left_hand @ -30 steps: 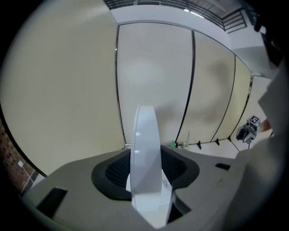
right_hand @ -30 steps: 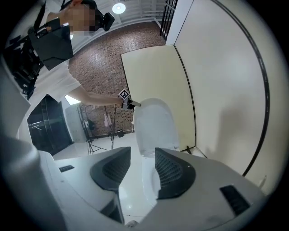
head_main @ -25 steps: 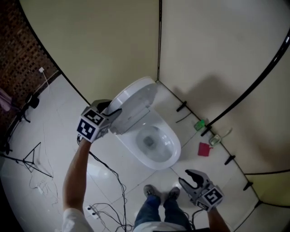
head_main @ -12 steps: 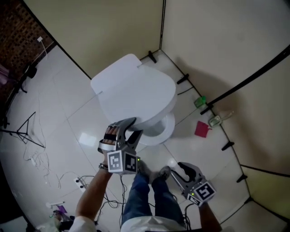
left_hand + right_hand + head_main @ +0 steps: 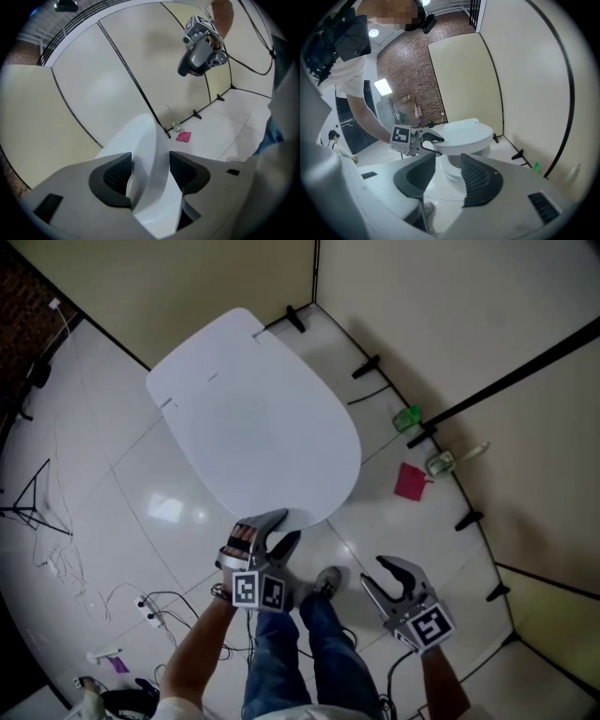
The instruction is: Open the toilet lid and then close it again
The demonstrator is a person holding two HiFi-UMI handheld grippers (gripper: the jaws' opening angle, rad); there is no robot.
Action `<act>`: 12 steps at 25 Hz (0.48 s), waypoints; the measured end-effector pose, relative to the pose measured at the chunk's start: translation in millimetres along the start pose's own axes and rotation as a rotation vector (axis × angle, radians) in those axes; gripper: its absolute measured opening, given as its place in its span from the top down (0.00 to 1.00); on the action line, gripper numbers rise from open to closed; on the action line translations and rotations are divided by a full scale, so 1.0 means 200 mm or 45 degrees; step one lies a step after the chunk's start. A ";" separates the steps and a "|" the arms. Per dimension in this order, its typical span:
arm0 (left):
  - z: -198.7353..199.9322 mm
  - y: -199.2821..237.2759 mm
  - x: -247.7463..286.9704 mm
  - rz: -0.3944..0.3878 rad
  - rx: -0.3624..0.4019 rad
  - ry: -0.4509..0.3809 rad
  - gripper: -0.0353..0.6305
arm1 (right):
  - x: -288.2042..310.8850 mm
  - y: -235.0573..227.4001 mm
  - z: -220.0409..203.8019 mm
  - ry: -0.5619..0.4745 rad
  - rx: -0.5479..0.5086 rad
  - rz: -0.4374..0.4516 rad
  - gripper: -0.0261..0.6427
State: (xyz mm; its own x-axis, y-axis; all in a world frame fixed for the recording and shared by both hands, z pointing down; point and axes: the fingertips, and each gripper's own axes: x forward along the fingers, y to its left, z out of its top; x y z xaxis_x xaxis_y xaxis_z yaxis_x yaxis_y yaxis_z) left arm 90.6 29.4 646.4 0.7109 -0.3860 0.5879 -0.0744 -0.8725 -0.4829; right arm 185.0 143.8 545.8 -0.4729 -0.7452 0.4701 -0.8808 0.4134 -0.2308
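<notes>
The white toilet lid (image 5: 253, 418) lies flat and closed over the bowl. My left gripper (image 5: 286, 526) is at the lid's front rim, nearest my feet. In the left gripper view the rim (image 5: 147, 154) runs between the two dark pads, with a slim gap on the left side. Its jaws have just been opening and stand loosely around the rim. In the right gripper view one finger of the left gripper (image 5: 433, 143) sits above the lid (image 5: 466, 131) and one below. My right gripper (image 5: 378, 570) hangs open and empty to the right, off the toilet.
Cream partition walls close in the back and right. On the white tiles by the right wall lie a pink object (image 5: 410, 481), a green bottle (image 5: 407, 416) and a clear bottle (image 5: 441, 463). Cables (image 5: 159, 610) trail at the lower left. My shoes (image 5: 323, 582) stand before the bowl.
The lid has swung from upright down onto the bowl, with the left gripper riding its rim down towards my feet. That gripper's jaws have widened. The right gripper sank a little.
</notes>
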 end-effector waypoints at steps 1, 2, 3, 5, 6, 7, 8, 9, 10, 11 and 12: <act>-0.03 -0.05 0.04 -0.031 -0.020 0.007 0.58 | 0.02 -0.01 -0.01 0.000 -0.007 0.007 0.72; -0.07 -0.09 0.08 -0.062 -0.044 0.015 0.58 | 0.04 -0.01 -0.02 -0.001 -0.014 0.018 0.72; -0.10 -0.13 0.11 -0.094 -0.072 0.023 0.58 | 0.05 -0.01 -0.04 0.000 -0.016 0.028 0.72; -0.16 -0.21 0.18 -0.153 -0.123 0.039 0.58 | 0.08 0.01 -0.08 0.007 -0.010 0.049 0.72; -0.20 -0.24 0.22 -0.178 -0.144 0.049 0.58 | 0.09 0.02 -0.09 0.007 -0.008 0.061 0.72; -0.23 -0.27 0.25 -0.204 -0.163 0.068 0.58 | 0.10 0.03 -0.11 0.007 -0.006 0.071 0.72; -0.26 -0.30 0.28 -0.232 -0.182 0.093 0.58 | 0.11 0.05 -0.12 0.010 -0.005 0.079 0.72; -0.30 -0.33 0.31 -0.259 -0.201 0.119 0.58 | 0.12 0.06 -0.14 0.016 -0.004 0.084 0.72; -0.32 -0.34 0.34 -0.279 -0.219 0.133 0.57 | 0.13 0.07 -0.15 0.023 0.000 0.085 0.72; -0.34 -0.35 0.35 -0.287 -0.239 0.128 0.57 | 0.13 0.07 -0.16 0.030 0.007 0.084 0.72; -0.34 -0.34 0.36 -0.291 -0.258 0.111 0.57 | 0.14 0.07 -0.16 0.034 0.014 0.080 0.72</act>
State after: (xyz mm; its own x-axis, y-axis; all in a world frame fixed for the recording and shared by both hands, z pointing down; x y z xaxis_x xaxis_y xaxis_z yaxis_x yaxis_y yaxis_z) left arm 99.9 40.5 765.9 0.6631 -0.1900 0.7240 -0.0641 -0.9781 -0.1980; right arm 160.8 146.2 583.2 -0.5268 -0.7035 0.4770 -0.8496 0.4532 -0.2699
